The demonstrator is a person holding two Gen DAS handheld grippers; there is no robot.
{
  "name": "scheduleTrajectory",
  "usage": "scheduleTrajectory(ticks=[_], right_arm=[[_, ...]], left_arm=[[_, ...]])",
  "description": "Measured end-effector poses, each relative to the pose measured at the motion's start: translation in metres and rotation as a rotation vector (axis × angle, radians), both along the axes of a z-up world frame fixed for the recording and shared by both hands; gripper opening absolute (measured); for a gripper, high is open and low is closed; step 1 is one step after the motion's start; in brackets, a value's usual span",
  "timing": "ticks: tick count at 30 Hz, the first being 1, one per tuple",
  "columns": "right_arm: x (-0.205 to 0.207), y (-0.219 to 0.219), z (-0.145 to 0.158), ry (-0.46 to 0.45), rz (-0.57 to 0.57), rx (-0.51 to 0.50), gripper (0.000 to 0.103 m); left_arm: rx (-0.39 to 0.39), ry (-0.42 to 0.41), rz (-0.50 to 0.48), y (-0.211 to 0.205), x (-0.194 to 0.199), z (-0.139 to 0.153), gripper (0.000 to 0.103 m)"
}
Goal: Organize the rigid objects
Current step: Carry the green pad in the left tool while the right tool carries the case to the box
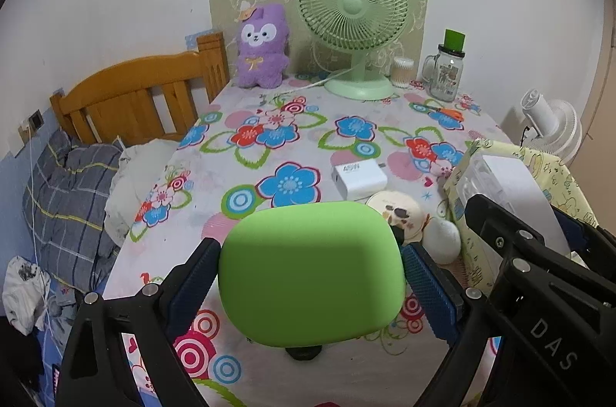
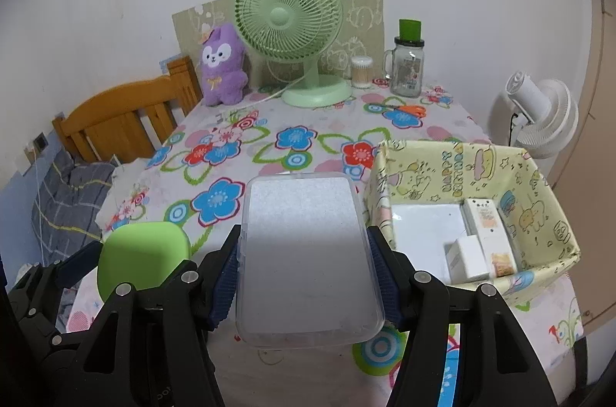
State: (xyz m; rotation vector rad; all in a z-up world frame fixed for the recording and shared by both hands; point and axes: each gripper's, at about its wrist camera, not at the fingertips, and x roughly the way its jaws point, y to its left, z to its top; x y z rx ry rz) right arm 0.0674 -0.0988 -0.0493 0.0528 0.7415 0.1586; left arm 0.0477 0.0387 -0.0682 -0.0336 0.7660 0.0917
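Observation:
My left gripper (image 1: 312, 255) is shut on a green rounded case (image 1: 312, 272), pads pressing its two sides, held above the flowered table (image 1: 246, 176). The same case (image 2: 142, 257) shows at lower left in the right wrist view. A clear plastic box (image 2: 304, 253) with a frosted lid is clamped in my right gripper (image 2: 305, 241). To its right stands a yellow patterned basket (image 2: 462, 156) holding a small white box (image 2: 466, 258) and a long white pack (image 2: 487, 226). A white charger (image 1: 360, 180), a round compact (image 1: 400, 214) and a white ball (image 1: 442, 239) lie on the table.
At the table's back stand a green fan (image 2: 288, 18), a purple plush (image 2: 221, 64), a swab jar (image 2: 361, 71) and a glass mug jar (image 2: 408, 68). Orange scissors (image 2: 412, 110) lie nearby. A wooden bed (image 1: 127, 99) is left, a white fan (image 2: 539, 110) right.

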Motion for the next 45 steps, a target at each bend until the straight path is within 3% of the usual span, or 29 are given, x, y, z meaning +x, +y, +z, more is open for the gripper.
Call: scheduleTrajectory(ticks=[18,45], right_arm=[[0.0,-0.047,0.029,-0.049,-0.063,0.023,0.064],[0.005,-0.118,0.035,-0.065,-0.161,0.046,0.064]], left_arm=[[-0.004,-0.049,-0.063,-0.044,0.009,0.028,0.095],[-0.006,-0.057,-0.18,-0.113,0.027,0.036,0.095]])
